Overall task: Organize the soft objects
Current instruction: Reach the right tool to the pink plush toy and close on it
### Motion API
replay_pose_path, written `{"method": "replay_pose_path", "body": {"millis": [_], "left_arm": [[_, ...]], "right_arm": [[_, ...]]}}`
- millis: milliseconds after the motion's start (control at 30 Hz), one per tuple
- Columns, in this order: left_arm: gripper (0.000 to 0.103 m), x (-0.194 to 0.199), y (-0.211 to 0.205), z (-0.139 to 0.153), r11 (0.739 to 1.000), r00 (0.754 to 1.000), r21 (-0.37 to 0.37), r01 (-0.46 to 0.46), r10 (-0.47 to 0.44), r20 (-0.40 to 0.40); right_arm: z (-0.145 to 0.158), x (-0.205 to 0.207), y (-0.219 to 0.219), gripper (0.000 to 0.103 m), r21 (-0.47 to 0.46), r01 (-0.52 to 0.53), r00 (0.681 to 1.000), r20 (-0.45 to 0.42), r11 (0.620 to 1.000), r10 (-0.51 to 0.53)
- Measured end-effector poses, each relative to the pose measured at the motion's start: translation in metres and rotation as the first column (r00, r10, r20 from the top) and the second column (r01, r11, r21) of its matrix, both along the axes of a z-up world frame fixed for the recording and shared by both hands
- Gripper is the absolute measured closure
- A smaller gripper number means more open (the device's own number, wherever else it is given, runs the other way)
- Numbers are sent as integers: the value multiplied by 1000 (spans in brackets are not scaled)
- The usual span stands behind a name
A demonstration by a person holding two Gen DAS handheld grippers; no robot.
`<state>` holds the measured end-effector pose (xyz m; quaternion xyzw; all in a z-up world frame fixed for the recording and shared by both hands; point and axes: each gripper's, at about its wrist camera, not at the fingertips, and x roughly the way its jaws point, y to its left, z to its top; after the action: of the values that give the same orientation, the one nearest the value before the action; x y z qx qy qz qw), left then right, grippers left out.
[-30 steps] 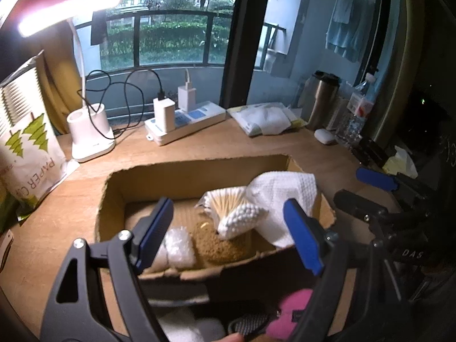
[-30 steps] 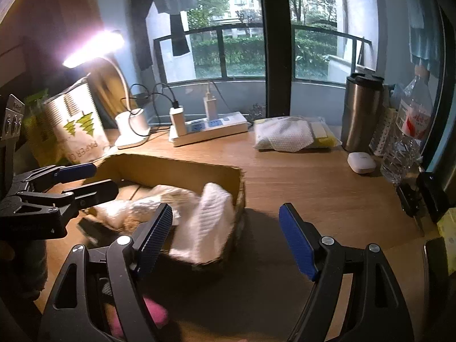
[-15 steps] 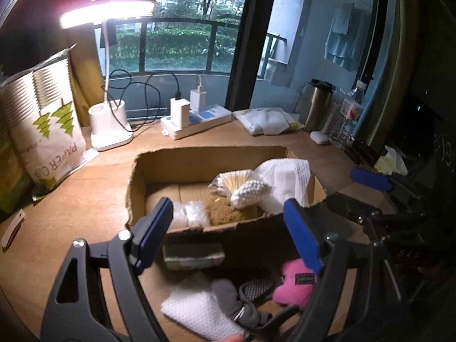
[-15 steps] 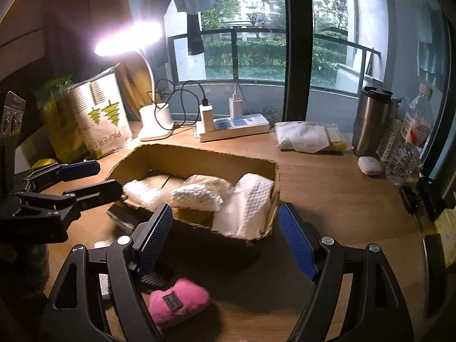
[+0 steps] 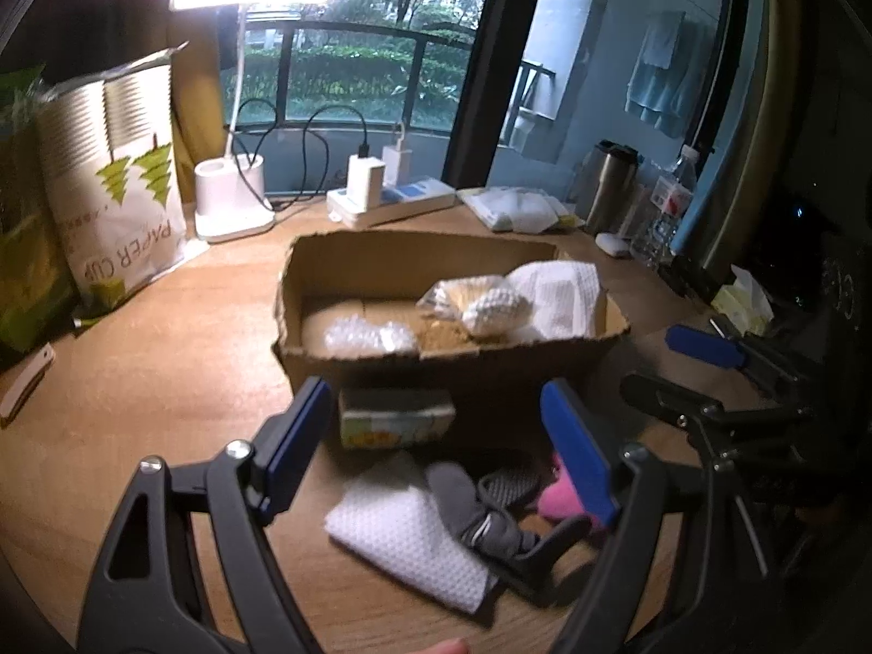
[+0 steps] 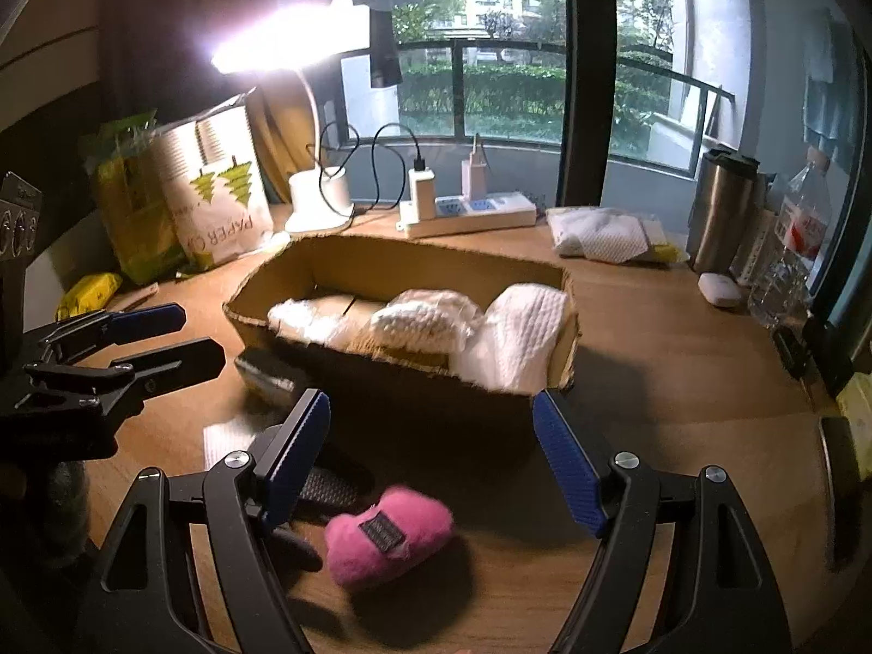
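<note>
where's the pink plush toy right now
The pink plush toy lies on the wooden table in front of the cardboard box, outside it, low in the right wrist view between the open right gripper's fingers.

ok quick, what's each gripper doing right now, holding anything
Left gripper: open, nothing between its jaws.
Right gripper: open, holding nothing; the pink plush toy lies on the table below it.
</note>
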<state>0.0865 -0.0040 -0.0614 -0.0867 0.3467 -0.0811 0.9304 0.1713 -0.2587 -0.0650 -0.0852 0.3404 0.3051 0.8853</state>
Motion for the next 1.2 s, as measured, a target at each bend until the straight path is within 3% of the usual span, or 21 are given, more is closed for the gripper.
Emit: {"method": "replay_pose_path", "body": {"millis": [633,867,933,1067,1200], "left_arm": [[22,-13,-18,-49,999,993,-7,42,-43,-108],[22,-16,-33,-51,996,991,19,82,-79,-108],[22,-16,-38,-51,995,990,31,95,-91,-103],[23,-13,-48,-53,992,987,45,121,-115,-113],[26,-10,-56,-55,988,983,55,145,-138,-125]], "right_arm": [[-62,-8,0,23,-43,-22,990,-137,999,16],[-78,-4,1,24,-32,-48,977,-207,998,40],[-81,-3,-1,26,-16,-55,974,-221,998,50],[-80,-2,-6,44,8,-66,972,-225,998,67],[-79,0,-14,54,16,-46,976,-214,999,48]]}}
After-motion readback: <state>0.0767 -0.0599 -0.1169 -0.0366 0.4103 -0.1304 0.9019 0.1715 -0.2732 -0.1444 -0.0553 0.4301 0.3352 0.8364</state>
